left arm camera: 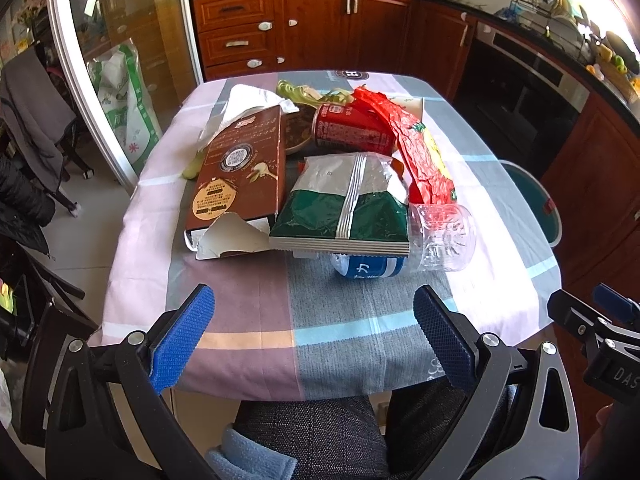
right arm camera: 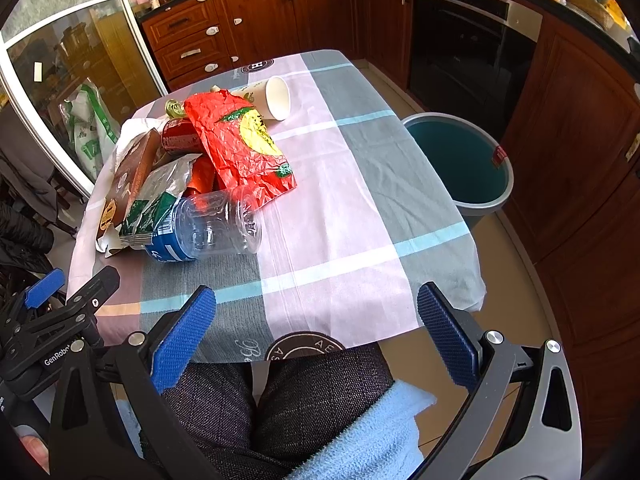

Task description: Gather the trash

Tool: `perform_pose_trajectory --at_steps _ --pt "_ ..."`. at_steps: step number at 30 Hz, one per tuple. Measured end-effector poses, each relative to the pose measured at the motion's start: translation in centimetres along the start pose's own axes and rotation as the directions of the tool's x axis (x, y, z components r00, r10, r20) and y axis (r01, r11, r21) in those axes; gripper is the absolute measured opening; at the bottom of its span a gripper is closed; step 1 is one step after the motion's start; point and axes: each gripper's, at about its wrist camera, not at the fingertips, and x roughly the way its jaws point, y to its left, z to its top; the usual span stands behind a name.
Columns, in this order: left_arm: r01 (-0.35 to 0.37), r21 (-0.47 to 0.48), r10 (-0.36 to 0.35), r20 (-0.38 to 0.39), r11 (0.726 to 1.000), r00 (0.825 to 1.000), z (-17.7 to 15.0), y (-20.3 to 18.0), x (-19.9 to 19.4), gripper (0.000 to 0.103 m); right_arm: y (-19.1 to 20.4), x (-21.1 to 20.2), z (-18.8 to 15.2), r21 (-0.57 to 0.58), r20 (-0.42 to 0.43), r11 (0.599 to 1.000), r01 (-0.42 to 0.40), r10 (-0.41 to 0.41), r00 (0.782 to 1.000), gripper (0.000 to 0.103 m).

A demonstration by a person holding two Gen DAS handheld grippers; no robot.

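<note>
Left gripper (left arm camera: pixel 314 338) hovering spread, empty, over near table edge. Trash lying piled on checked tablecloth (right arm camera: pixel 352 208): brown carton (left arm camera: pixel 240 168), green-silver snack bag (left arm camera: pixel 348 204), clear plastic bottle (right arm camera: pixel 216 224), red can (left arm camera: pixel 352 128), red wrapper (right arm camera: pixel 240 148), paper cup (right arm camera: pixel 276 98). Right gripper (right arm camera: pixel 316 332) hanging spread, empty. Dustbin (right arm camera: pixel 460 160) standing beside table, seemingly empty.

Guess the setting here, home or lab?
Most likely a home kitchen: wooden cabinets under a dark counter, a built-in oven, a dish rack by the window. Trash sits on a cloth-covered table, bin beside it.
</note>
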Motion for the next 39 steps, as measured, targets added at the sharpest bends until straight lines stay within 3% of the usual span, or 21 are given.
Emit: perform_pose_trajectory --at_steps 4,8,13,25,32,39 --pt "0.110 0.000 -0.110 -0.031 0.994 0.993 1.5 0.7 0.5 0.099 -0.1 0.3 0.2 -0.010 0.014 1.000 -0.023 0.024 1.000 0.097" --pt "0.142 0.024 -0.141 -0.053 0.990 0.989 3.1 0.9 1.7 0.099 0.0 0.4 0.9 -0.068 0.054 0.998 -0.015 0.019 0.998 0.097" --pt "0.226 0.045 -0.220 -0.112 0.973 0.969 5.4 -0.1 3.8 0.099 -0.8 1.7 2.5 -0.052 0.029 0.998 -0.040 0.042 0.999 0.097" --pt "0.228 0.128 -0.197 -0.218 0.965 0.956 4.8 -0.9 7.7 0.099 0.0 5.3 4.3 -0.039 -0.031 0.991 -0.131 0.130 0.991 0.097" --pt "0.247 0.155 -0.210 -0.223 0.956 0.952 5.2 -0.4 8.4 0.099 0.9 6.1 5.8 -0.044 -0.044 0.987 -0.156 0.154 0.987 0.097" --pt "0.278 0.191 -0.234 -0.226 0.941 0.946 5.0 -0.7 8.6 0.098 3.0 7.3 8.9 -0.121 -0.046 0.968 -0.222 0.218 0.975 0.097"
